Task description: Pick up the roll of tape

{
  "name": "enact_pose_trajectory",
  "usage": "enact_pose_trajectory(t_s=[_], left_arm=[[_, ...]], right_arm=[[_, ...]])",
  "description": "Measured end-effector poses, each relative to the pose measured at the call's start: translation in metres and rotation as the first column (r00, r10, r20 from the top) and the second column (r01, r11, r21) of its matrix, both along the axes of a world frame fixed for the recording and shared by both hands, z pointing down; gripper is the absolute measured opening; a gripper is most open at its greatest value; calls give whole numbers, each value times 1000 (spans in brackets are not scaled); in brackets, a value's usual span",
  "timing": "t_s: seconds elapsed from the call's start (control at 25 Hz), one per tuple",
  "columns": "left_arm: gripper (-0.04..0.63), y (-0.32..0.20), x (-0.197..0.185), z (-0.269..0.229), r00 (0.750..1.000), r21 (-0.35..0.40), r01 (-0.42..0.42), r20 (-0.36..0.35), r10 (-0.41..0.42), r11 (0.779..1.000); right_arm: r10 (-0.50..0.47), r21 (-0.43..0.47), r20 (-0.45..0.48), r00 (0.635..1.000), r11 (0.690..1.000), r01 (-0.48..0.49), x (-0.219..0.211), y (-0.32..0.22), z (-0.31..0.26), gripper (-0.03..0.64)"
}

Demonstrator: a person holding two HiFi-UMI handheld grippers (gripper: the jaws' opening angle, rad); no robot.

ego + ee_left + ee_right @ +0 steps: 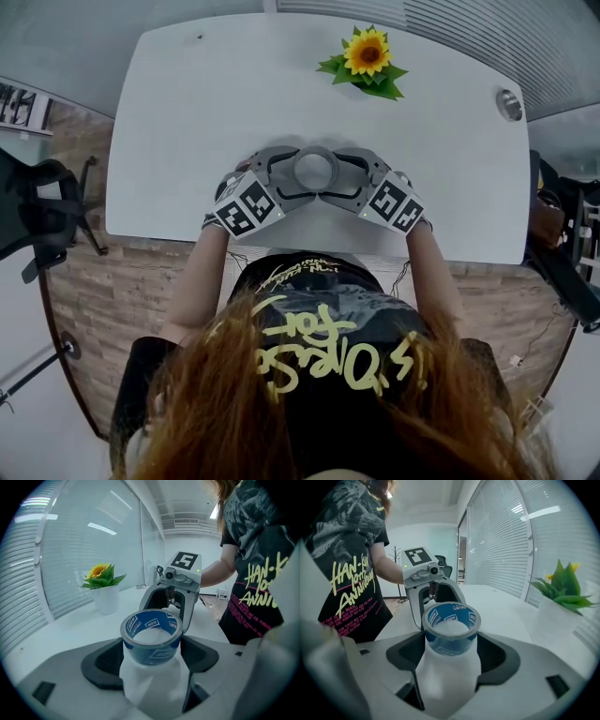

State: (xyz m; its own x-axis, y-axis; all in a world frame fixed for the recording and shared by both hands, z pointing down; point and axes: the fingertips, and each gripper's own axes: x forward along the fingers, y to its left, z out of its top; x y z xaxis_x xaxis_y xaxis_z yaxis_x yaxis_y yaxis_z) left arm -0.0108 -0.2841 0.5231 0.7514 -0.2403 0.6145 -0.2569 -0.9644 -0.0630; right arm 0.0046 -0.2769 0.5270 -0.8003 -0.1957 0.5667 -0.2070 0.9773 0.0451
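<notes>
A roll of tape [315,171] with a blue printed core stands flat on the white table [187,112] near its front edge. My left gripper [307,174] reaches in from the left and my right gripper [328,174] from the right, their fingertips meeting around the roll. In the left gripper view the roll [151,637] sits between the dark pads [105,660], which lie against its sides; the left jaws have been narrowing. The right gripper view shows the roll [451,627] wedged between its pads [497,656] the same way. Each gripper shows behind the roll in the other's view.
A potted sunflower [367,61] stands at the table's far edge. A round cable grommet [509,104] sits at the far right corner. A dark office chair [37,206] stands left of the table. Glass walls with blinds lie beyond.
</notes>
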Motion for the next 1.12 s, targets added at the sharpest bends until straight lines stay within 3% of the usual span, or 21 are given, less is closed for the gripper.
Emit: enact_pose_trajectory(t_s=[0.28, 0.64, 0.96, 1.12], left_arm=[[376, -11, -2, -30, 996, 23, 34, -85, -32, 999], [374, -26, -5, -78, 990, 81, 29, -142, -17, 996], [371, -31, -8, -130, 962, 76, 37, -274, -14, 996], [371, -33, -8, -151, 957, 113, 40, -291, -6, 993]], right_arm=[[-24, 73, 27, 999, 997, 22, -3, -13, -35, 331], [-24, 106, 134, 991, 994, 9, -6, -28, -81, 331], [-31, 126, 266, 963, 992, -3, -8, -32, -134, 331], [-11, 129, 312, 950, 991, -31, -8, -33, -156, 331]])
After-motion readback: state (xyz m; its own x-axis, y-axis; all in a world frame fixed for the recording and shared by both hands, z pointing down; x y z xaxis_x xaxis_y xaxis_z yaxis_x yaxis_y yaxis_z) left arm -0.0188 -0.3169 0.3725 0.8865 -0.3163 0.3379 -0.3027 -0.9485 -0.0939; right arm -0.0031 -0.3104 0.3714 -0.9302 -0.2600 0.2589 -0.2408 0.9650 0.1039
